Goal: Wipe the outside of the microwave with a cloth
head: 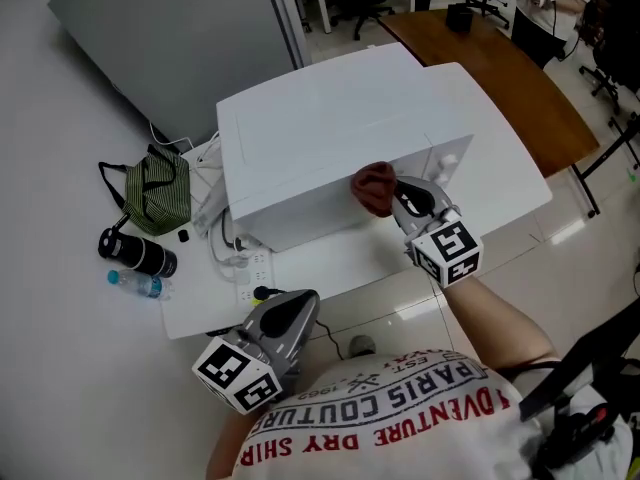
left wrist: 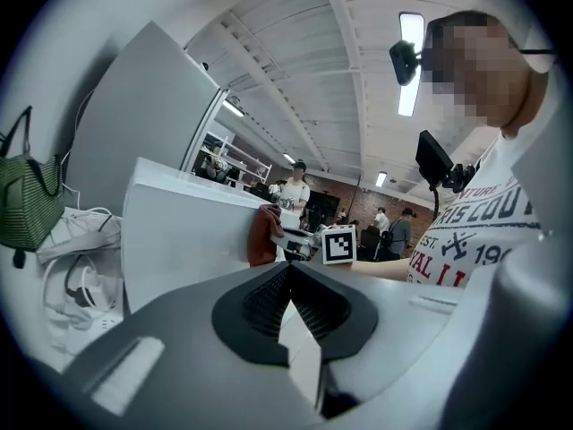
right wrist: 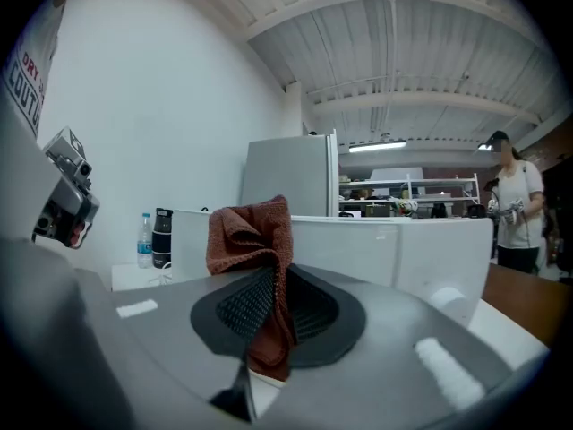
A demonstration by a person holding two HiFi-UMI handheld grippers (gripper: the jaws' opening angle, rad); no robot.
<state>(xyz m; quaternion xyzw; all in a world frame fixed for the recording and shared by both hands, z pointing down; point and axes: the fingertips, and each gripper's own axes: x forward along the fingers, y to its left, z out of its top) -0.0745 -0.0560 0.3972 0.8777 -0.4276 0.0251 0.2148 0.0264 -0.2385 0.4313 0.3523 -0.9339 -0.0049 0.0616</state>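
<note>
Cloth [head: 373, 186] pinched in right gripper [head: 398, 198], at microwave [head: 330, 118] front. Left gripper [head: 292, 310] closed, empty, idle. Risk: drag could pull cloth free; unbraced microwave may shift.

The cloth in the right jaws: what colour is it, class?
Reddish brown. The cloth shows best in the right gripper view.

One microwave [head: 340, 138]. One cloth [head: 374, 188], against the microwave's front. Two grippers: the left gripper [head: 288, 313] off the microwave's front left corner, and the right gripper [head: 405, 200] at its front. Left of the microwave are one bag [head: 157, 190], one flask [head: 138, 252] and one bottle [head: 137, 284]. One power strip [head: 250, 268] lies by the microwave's left corner. Two tables: a white table [head: 340, 258] under the microwave and a brown table [head: 500, 68] beyond it.
</note>
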